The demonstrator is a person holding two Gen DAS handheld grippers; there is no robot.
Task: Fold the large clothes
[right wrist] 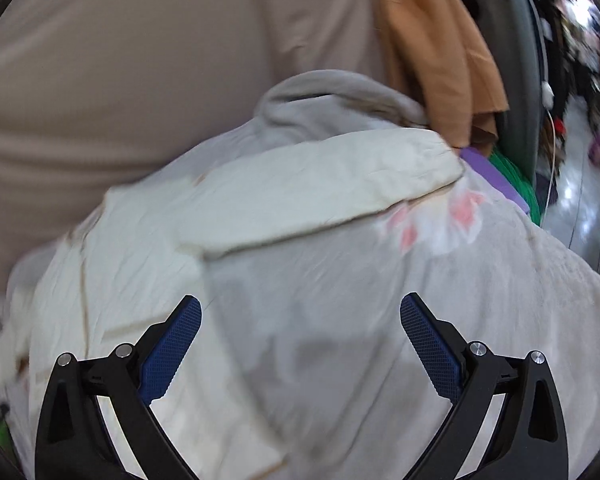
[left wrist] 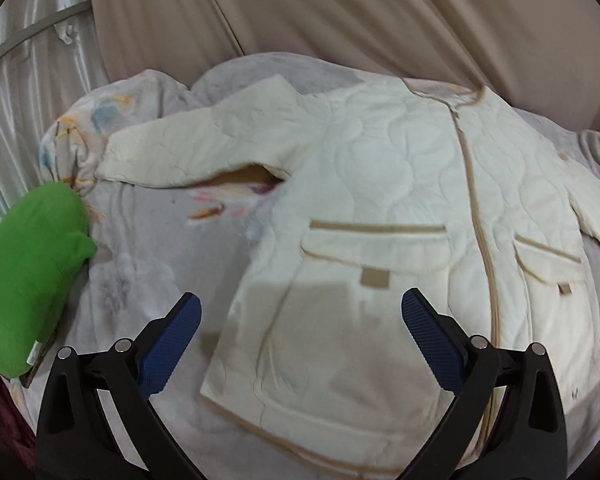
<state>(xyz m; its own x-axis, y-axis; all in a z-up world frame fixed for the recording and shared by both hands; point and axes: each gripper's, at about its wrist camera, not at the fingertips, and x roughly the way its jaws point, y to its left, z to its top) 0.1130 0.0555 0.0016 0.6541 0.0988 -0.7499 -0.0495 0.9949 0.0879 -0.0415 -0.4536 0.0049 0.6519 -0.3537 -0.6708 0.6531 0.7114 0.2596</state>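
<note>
The jacket is laid flat, front up, on the blanket, long axis running away from the left gripper; the right gripper is offset beside its sleeve; both jaws are spread, empty

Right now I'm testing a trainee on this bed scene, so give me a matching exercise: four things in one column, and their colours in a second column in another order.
Things:
1. quilted jacket
2. cushion
3. pocket trim
4. pads on the left gripper

Colours:
A. blue
B. tan
C. cream
D. green

Pairs: 1-C, 2-D, 3-B, 4-A
</note>
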